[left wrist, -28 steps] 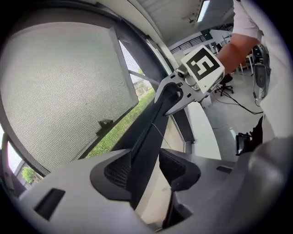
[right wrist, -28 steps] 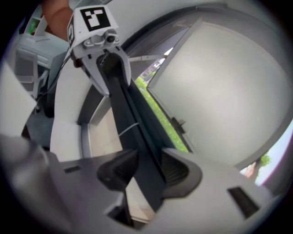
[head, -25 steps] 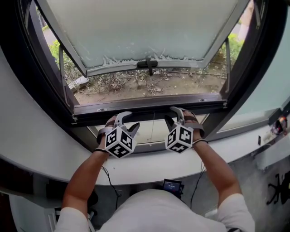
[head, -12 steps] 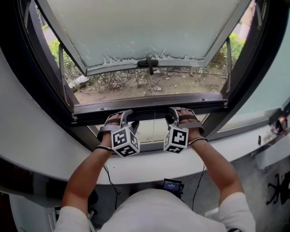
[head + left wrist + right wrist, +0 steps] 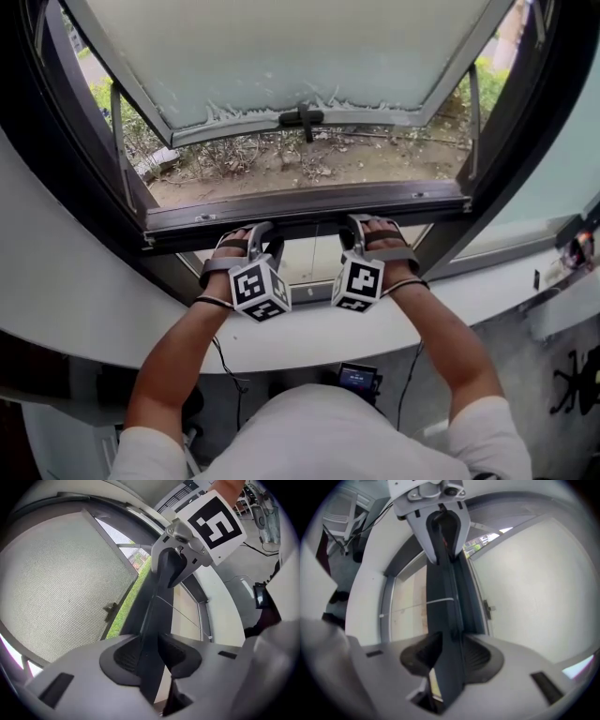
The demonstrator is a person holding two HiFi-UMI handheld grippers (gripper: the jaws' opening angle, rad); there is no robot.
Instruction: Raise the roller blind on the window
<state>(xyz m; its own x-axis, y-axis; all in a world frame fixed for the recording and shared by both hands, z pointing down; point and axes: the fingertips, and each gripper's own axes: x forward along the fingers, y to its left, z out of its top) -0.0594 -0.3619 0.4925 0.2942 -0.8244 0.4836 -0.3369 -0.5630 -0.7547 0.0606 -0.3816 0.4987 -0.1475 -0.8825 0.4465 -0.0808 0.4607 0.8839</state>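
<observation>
At the left, the curved white sill [image 5: 75,291] ran under the dark window frame [image 5: 94,178]. The person's bare left forearm [image 5: 178,356] reached over the sill with the left gripper [image 5: 249,234]. Its fingers had just been closing and pinched the roller blind's dark rail [image 5: 309,230], which filled the gap between the pads in the left gripper view. The rail lay level across the window, just under the opening, with the beige blind sheet [image 5: 302,267] below it. A little way along to the right, the right gripper [image 5: 362,228] held the same rail, its fingers pressed onto it from both sides. Above both grippers, the frosted sash [image 5: 281,56] tilted outward, its black handle [image 5: 302,118] over dry ground [image 5: 319,173].
</observation>
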